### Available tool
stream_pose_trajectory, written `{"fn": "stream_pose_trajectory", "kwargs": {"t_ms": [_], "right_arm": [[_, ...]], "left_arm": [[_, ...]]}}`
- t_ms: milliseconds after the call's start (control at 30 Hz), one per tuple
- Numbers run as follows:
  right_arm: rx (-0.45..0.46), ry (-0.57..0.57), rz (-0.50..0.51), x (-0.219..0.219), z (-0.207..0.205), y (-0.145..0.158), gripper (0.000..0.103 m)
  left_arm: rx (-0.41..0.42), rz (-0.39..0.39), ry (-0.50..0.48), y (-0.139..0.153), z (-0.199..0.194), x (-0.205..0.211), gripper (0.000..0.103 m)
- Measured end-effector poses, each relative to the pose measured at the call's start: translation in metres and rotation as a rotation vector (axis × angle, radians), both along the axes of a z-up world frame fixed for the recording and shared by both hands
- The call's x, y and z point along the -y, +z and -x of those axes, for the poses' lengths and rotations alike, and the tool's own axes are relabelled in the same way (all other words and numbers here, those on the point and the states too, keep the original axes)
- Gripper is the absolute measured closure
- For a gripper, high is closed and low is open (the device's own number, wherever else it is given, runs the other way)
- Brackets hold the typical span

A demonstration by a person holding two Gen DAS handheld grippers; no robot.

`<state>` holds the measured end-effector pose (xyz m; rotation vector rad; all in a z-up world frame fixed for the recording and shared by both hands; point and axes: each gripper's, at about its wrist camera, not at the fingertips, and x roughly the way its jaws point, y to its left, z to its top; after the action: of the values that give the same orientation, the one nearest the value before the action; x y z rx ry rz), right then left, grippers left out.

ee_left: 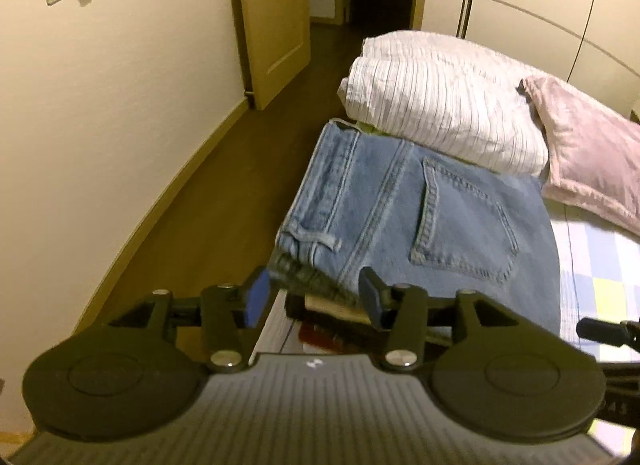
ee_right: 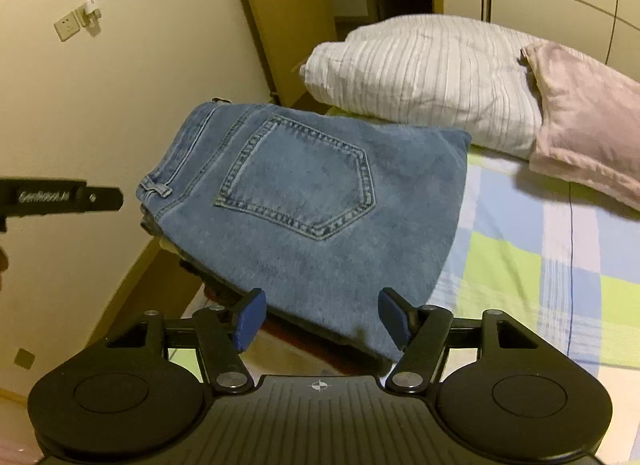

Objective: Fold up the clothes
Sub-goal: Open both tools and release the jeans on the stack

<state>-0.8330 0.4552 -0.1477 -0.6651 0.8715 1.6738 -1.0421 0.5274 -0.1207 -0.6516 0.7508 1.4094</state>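
With the folded jeans (ee_right: 312, 205) lying on the pile at the bed's (ee_right: 540, 265) near left edge, I hold both the left gripper (ee_left: 316, 297) and right gripper (ee_right: 322, 319) wide open and empty, so I judge this fold finished and the next garment due.

Both wrist views look closely across folded jeans (ee_left: 420, 225) toward the door (ee_right: 288, 17).
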Motion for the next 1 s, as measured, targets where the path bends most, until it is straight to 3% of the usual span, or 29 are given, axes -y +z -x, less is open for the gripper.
{"fn": "stream_pose_trajectory", "kwargs": {"t_ms": [233,333,700,767,1000], "right_arm": [[0.020,0.004,0.030,0.016,-0.004,0.011,0.037],[0.023,0.005,0.034,0.024,-0.006,0.015,0.037],[0.056,0.004,-0.017,0.064,-0.015,0.033,0.037],[0.077,0.009,-0.028,0.075,-0.016,0.037,0.037],[0.117,-0.001,-0.051,0.118,-0.035,0.056,0.037]], "left_arm": [[-0.037,0.006,-0.009,0.012,-0.015,0.034,0.054],[-0.053,-0.002,-0.011,0.018,-0.022,0.049,0.047],[-0.090,-0.032,0.006,0.033,-0.040,0.095,0.045],[-0.097,-0.046,0.002,0.037,-0.046,0.108,0.039],[-0.048,-0.080,0.025,0.048,-0.067,0.159,0.037]]}}
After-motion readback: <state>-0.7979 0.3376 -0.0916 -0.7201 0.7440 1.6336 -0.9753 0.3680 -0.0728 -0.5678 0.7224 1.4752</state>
